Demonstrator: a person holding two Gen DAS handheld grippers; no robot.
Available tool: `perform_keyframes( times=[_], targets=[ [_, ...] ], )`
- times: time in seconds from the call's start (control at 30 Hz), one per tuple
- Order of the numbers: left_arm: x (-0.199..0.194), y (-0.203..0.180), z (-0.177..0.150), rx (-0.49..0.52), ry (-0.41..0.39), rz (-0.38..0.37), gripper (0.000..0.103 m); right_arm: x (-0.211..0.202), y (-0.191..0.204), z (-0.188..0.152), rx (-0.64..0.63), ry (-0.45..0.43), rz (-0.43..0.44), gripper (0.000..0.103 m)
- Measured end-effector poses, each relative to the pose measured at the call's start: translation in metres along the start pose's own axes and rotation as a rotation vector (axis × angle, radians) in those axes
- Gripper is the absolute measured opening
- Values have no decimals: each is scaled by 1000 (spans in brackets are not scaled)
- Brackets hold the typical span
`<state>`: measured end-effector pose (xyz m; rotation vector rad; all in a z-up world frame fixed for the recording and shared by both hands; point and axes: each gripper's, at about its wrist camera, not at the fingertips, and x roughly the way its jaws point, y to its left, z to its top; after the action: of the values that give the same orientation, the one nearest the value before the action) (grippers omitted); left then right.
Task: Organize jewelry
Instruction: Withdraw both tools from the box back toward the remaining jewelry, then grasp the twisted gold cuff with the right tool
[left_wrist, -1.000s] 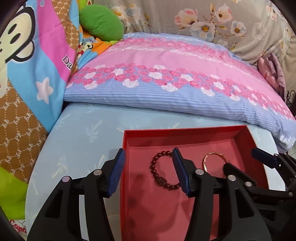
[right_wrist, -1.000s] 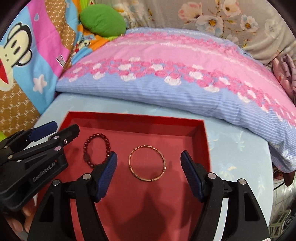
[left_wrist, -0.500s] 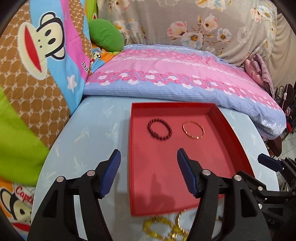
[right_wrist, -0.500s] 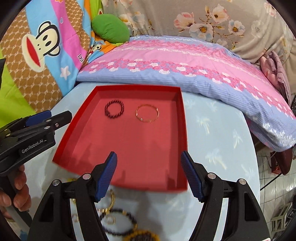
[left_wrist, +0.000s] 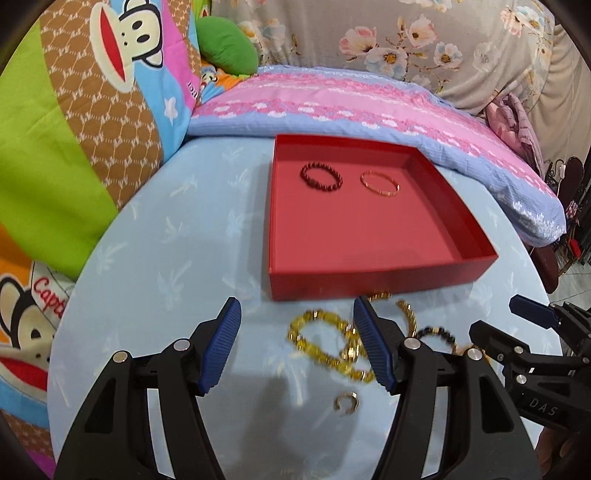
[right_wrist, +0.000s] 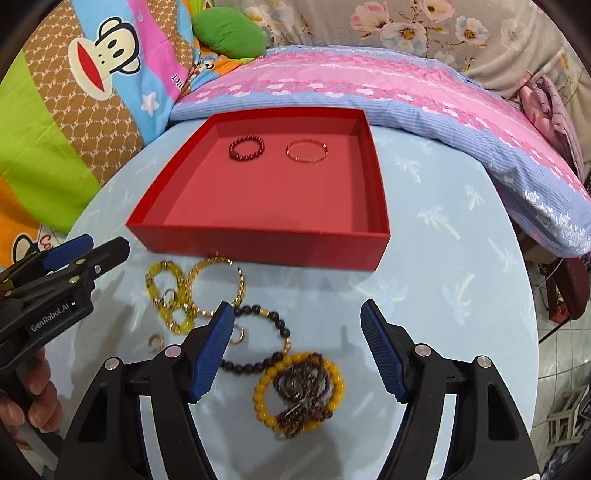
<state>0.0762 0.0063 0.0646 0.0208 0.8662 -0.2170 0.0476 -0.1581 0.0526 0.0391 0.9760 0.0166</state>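
Jewelry lies in two groups on a round pale-blue bench (right_wrist: 461, 258): two pieces inside a shallow red tray (right_wrist: 258, 242) at the centre of both views, the rest loose on the cloth in front of the tray's near wall. In the tray's far half a dark red bead bracelet (right_wrist: 246, 148) sits just left of a thin gold bangle (right_wrist: 307, 151), the two apart.

In the right wrist view, the right claw (right_wrist: 297, 347) stands wide with nothing between its blue pads. Low in the frame, inside the span of its fingers, a yellow bead bracelet (right_wrist: 299, 393) rings a heap of brown beads (right_wrist: 303, 387). A black bead bracelet (right_wrist: 267, 339) lies just above it, its left side hidden behind the claw's left finger. Further left, below the tray's near wall, a gold chain bangle (right_wrist: 218, 288) overlaps a yellow-gold bracelet (right_wrist: 166, 295), with a small open gold ring (right_wrist: 157, 341) beneath them.

In the left wrist view, the left claw (left_wrist: 295, 345), its jaws having just been opening, also stands wide and holds nothing. The yellow-gold bracelet (left_wrist: 325, 347), blurred, lies between its fingers toward the right pad, the small ring (left_wrist: 346, 404) lower in the gap.

A striped pink and blue pillow (left_wrist: 369, 107) borders the bench's far edge; a cartoon monkey quilt (left_wrist: 92, 110) fills the left of the frame.
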Motion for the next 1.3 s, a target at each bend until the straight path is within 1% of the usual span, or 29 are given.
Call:
perform_keyframes(
  times=[0.17, 0.37, 0.67, 0.97, 1.2, 1.3],
  targets=[
    [4, 4, -18, -14, 38, 4, 60, 7, 7, -10, -6, 19, 11, 69],
    [7, 6, -29, -18, 61, 7, 60, 17, 19, -6, -30, 18, 25, 66],
    [12, 15, -31, -38, 75, 27, 60, 38, 45, 1, -79, 38, 42, 66],
    [19, 31, -31, -75, 94, 38, 60, 57, 61, 8, -103, 66, 57, 66],
    [21, 35, -29, -79, 89, 40, 60, 67, 64, 12, -96, 78, 69, 66],
    [23, 36, -28, -81, 92, 34, 60, 68, 64, 15, -90, 76, 73, 64]
  ],
)
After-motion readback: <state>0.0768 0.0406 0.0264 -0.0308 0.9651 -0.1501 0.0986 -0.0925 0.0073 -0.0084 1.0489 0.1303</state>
